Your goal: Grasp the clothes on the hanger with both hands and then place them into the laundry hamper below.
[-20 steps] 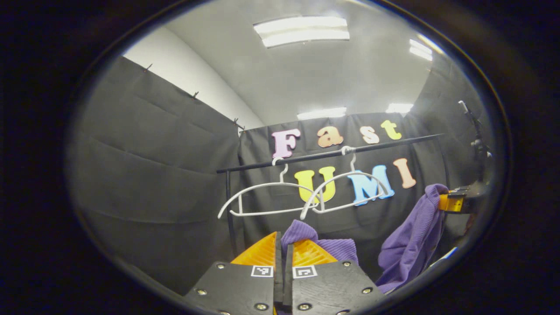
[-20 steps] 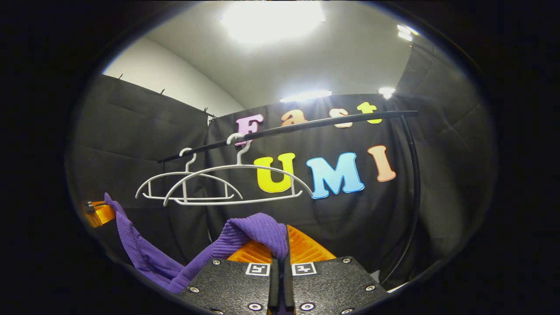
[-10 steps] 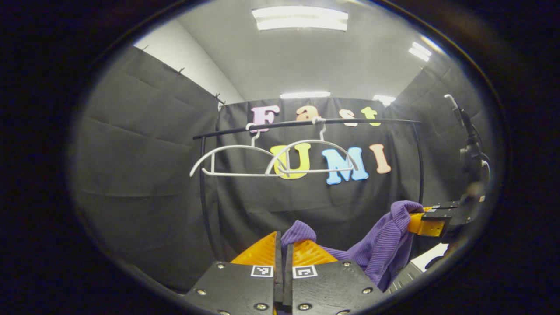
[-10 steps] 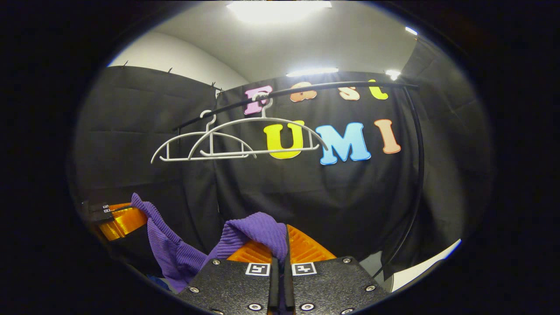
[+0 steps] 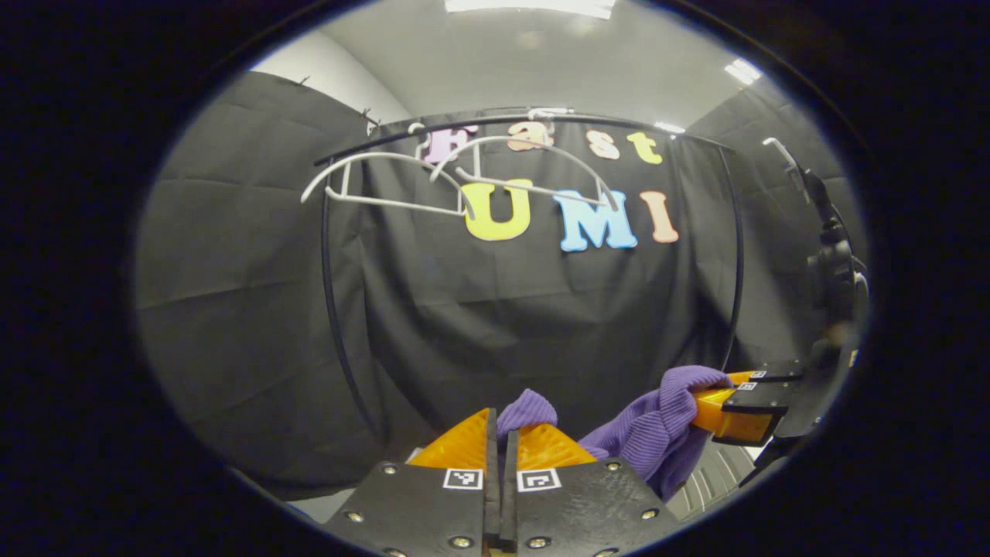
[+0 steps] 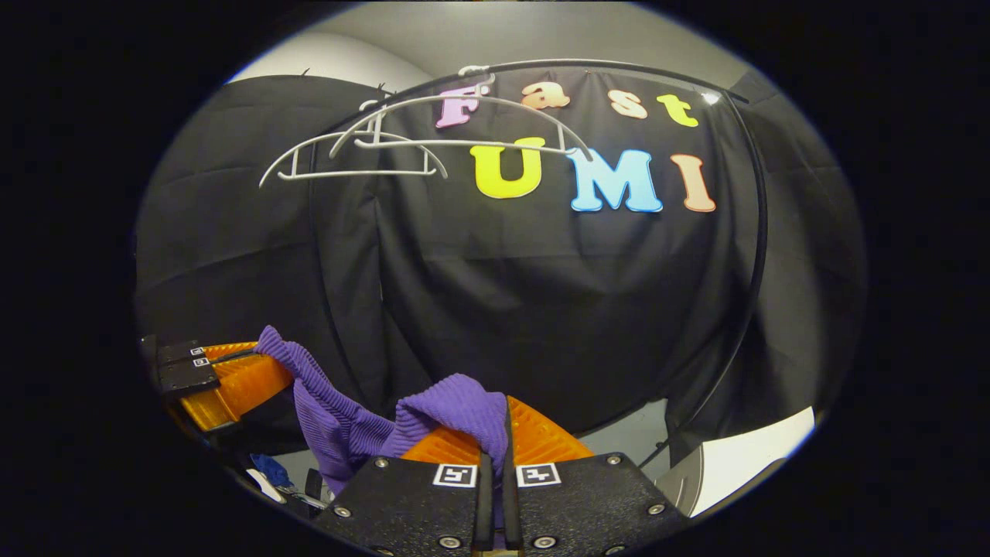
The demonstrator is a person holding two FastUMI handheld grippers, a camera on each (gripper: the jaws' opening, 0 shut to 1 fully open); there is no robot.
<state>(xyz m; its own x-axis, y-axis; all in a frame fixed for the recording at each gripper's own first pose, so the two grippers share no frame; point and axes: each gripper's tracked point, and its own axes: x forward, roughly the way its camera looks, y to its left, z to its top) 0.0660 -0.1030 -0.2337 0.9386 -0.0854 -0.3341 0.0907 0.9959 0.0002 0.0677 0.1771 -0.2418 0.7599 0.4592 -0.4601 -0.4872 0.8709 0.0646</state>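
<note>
Garment pinched by both tools | hangers bare, well above

Two hangers: one at 11 o'clock in the left gripper view, the other overlapping it toward 12. One rail carries both. One purple garment at 5 o'clock. Two grippers: the left at 6 o'clock, the right at 4, each with two fingers. In the right gripper view: two hangers, one garment, two grippers.
</note>
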